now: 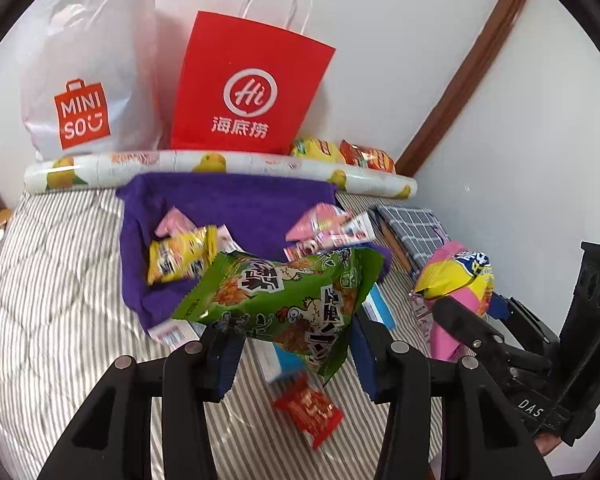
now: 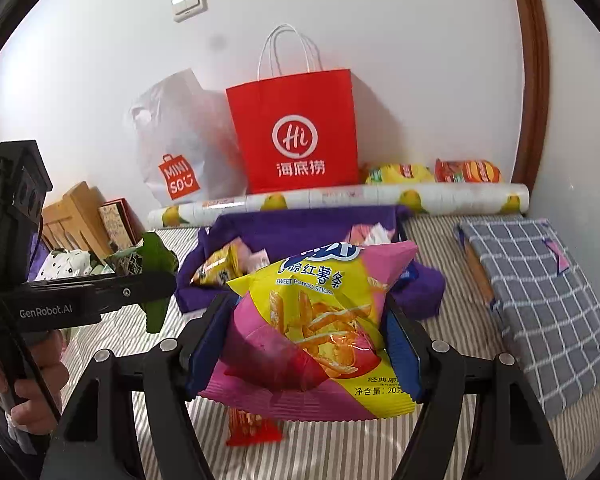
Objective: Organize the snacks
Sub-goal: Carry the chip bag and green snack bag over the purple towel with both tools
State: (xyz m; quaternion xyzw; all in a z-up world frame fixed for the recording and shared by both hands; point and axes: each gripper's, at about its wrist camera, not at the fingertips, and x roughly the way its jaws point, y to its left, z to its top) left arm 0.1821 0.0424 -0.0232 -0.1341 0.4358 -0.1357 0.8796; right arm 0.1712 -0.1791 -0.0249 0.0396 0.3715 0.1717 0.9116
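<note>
Left gripper (image 1: pixel 296 344) clamps green packet (image 1: pixel 284 300), right gripper (image 2: pixel 304 344) clamps yellow-pink packet (image 2: pixel 316 332) — both held off the bed; carry level over purple basket (image 2: pixel 312 220) before releasing.

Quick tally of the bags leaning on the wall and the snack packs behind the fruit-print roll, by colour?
Red paper bag: 1
White plastic bag: 1
Yellow snack pack: 1
Red-orange snack pack: 1
Total: 4, all behind the fruit-print roll.
</note>
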